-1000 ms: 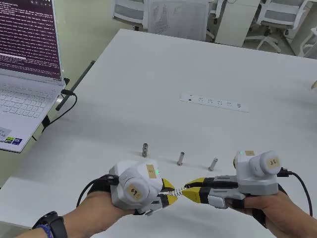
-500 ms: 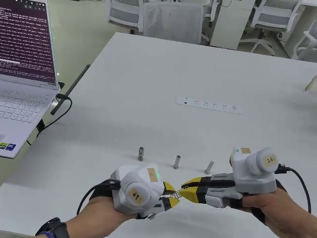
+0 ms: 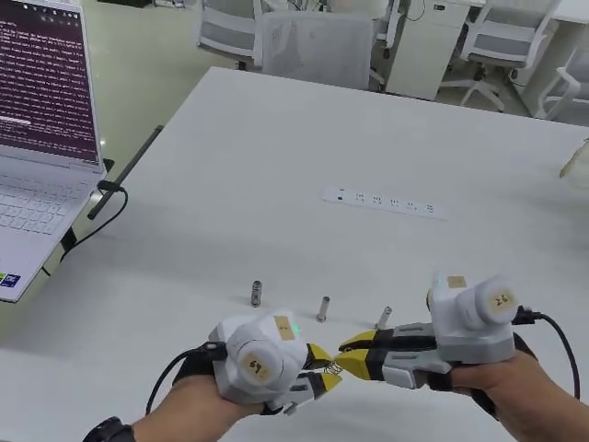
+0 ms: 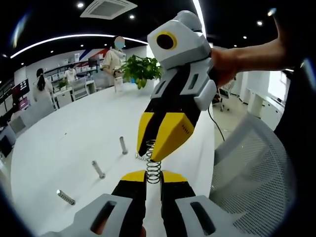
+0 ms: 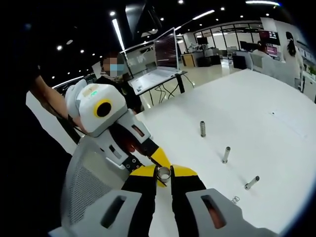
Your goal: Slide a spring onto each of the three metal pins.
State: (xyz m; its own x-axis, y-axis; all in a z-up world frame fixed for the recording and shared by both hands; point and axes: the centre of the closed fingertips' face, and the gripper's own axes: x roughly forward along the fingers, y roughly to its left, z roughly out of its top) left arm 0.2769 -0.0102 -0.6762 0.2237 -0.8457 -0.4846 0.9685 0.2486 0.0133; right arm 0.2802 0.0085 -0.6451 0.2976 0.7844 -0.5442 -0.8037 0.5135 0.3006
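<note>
Here, low over the near edge of the white worktop (image 3: pixel 276 166), the two tools meet tip to tip with a single spring (image 4: pixel 152 160) bridging them. The left hand-held gripper (image 4: pixel 153 177) has its yellow-tipped jaws drawn almost together, leaving only a narrow slit, and the lower coils of the spring are pinched in that slit. The right hand-held gripper (image 5: pixel 163 174) faces it from the opposite side. In its own view the spring shows end-on as a small metal ring seated between the two yellow tips and touching both, so this one is clamped on the far end of the same spring. In the head view the spring is a short bright coil stretched between the two sets of yellow tips, held off the worktop. Just beyond the tips stand the three metal pins in a loose row: the left pin (image 3: pixel 256 293), which looks ribbed along its shaft, the middle pin (image 3: pixel 323 308) and the right pin (image 3: pixel 383 319), the last two smooth. None of them touches either tool. A second spring (image 5: pixel 235 199) lies loose on the worktop just beside the right pin. Farther back a white power strip (image 3: pixel 385 202) lies flat on the surface, and an open laptop (image 3: pixel 41 120) sits on a separate surface at the left, well apart from the work.
</note>
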